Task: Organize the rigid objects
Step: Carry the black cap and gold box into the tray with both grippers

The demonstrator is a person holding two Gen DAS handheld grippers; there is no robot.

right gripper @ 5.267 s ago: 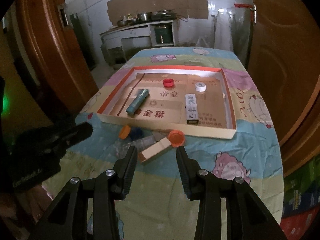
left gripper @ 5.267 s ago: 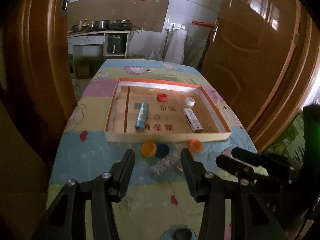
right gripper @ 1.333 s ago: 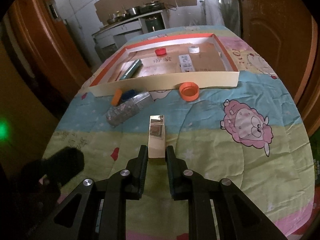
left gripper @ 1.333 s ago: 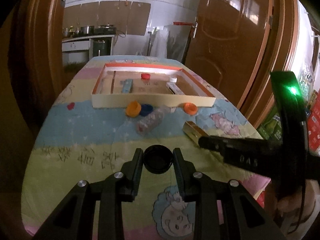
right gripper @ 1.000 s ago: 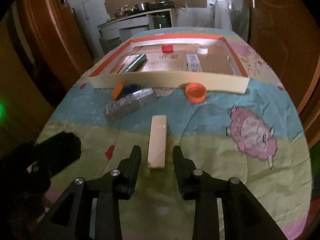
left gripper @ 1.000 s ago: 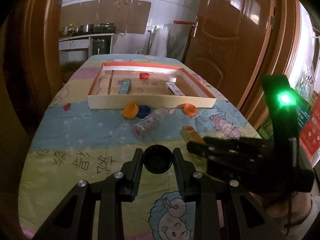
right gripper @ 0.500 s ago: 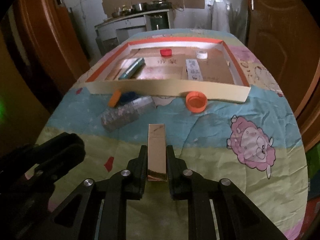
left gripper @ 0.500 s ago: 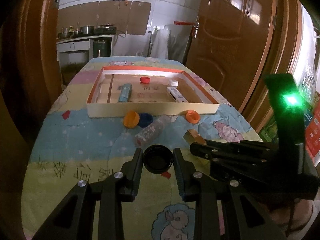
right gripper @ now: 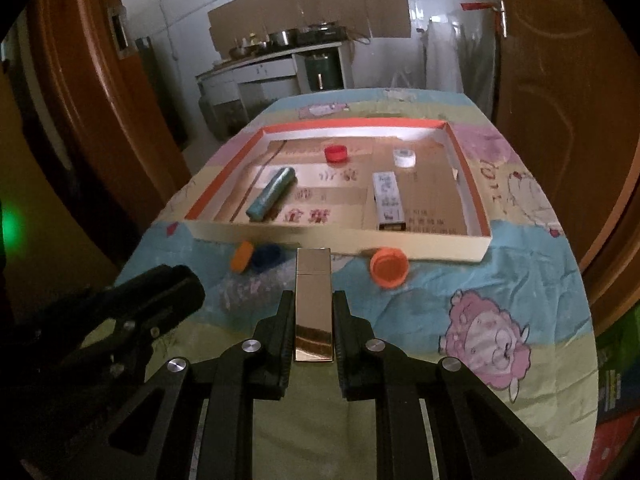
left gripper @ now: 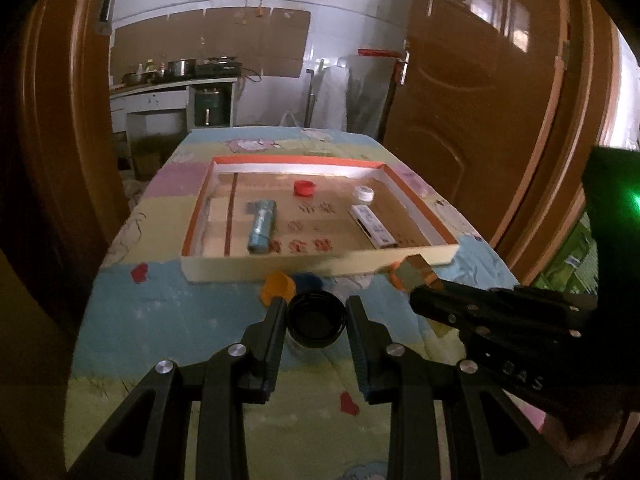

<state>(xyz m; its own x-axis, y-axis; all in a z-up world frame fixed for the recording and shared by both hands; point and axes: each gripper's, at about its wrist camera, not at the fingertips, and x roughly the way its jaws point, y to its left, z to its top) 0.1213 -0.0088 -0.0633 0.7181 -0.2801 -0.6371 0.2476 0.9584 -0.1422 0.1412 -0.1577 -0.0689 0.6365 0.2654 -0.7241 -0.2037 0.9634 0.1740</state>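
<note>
Carrying to tray [right gripper: 478, 236] | left gripper [left gripper: 316, 320] pinches black cap [left gripper: 316, 319] | right gripper [right gripper: 313, 320] clamps gold box [right gripper: 313, 300] | next: lift both over the wall ahead, release inside

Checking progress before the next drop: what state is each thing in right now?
Left gripper: shut on black cap.
Right gripper: shut on gold box.
Tray: holds teal tube, red cap, white cap, white box.
Orange cap: outside tray, on cloth.
</note>
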